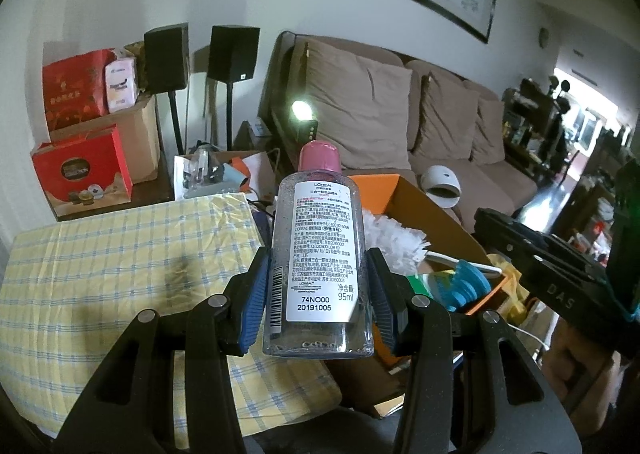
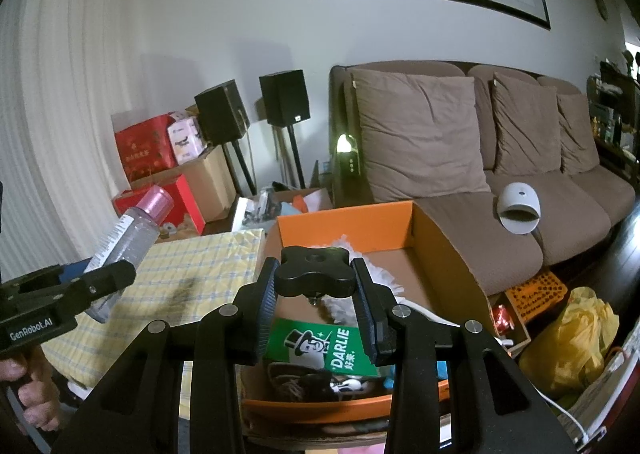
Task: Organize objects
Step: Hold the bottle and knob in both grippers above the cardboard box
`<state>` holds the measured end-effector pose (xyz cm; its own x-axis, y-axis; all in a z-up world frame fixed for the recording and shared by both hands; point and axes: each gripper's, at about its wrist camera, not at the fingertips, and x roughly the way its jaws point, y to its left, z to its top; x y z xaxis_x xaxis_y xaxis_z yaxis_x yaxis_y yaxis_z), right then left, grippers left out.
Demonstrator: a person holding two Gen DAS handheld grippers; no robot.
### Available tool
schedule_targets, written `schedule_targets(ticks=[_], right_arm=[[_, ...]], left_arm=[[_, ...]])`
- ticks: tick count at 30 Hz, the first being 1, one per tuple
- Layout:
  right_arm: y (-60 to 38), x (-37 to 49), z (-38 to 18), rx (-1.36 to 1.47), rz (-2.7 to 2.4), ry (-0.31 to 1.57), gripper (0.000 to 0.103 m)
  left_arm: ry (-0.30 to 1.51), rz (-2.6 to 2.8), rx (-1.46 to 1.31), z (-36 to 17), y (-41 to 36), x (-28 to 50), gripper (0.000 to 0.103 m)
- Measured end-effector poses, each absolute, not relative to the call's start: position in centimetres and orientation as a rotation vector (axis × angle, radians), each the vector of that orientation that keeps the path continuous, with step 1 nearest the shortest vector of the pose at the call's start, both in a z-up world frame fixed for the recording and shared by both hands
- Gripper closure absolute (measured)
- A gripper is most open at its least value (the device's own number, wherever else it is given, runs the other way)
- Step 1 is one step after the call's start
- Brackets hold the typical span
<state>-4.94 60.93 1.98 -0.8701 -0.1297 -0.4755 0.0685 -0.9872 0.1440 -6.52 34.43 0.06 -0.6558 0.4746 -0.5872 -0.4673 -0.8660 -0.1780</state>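
Observation:
My left gripper (image 1: 318,266) is shut on a clear bottle (image 1: 318,254) with a pink cap and a white label, held upright above the yellow checked cloth (image 1: 120,266). The same bottle (image 2: 128,234) shows at the left of the right wrist view, tilted in the left gripper (image 2: 94,278). My right gripper (image 2: 316,274) is shut on a black star-shaped knob (image 2: 316,272) with a short screw below it, held over the orange box (image 2: 440,254). In that box lie a white duster (image 2: 372,266) and a green toothpaste carton (image 2: 324,346).
A brown sofa (image 2: 500,193) with cushions stands behind the box, with a white domed device (image 2: 518,211) on its seat. Red gift boxes (image 1: 80,173) and black speakers (image 1: 232,53) stand at the back left. A yellow plastic bag (image 2: 568,342) lies at the right.

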Motion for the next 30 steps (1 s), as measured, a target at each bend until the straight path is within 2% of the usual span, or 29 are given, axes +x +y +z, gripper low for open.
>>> schedule_targets(ticks=[30], right_arm=[[62.7, -5.2, 1.5, 0.793, -2.948, -0.225, 0.067]], left_arm=[[-0.005, 2.404, -0.889, -0.9, 37.4, -5.7, 0.059]])
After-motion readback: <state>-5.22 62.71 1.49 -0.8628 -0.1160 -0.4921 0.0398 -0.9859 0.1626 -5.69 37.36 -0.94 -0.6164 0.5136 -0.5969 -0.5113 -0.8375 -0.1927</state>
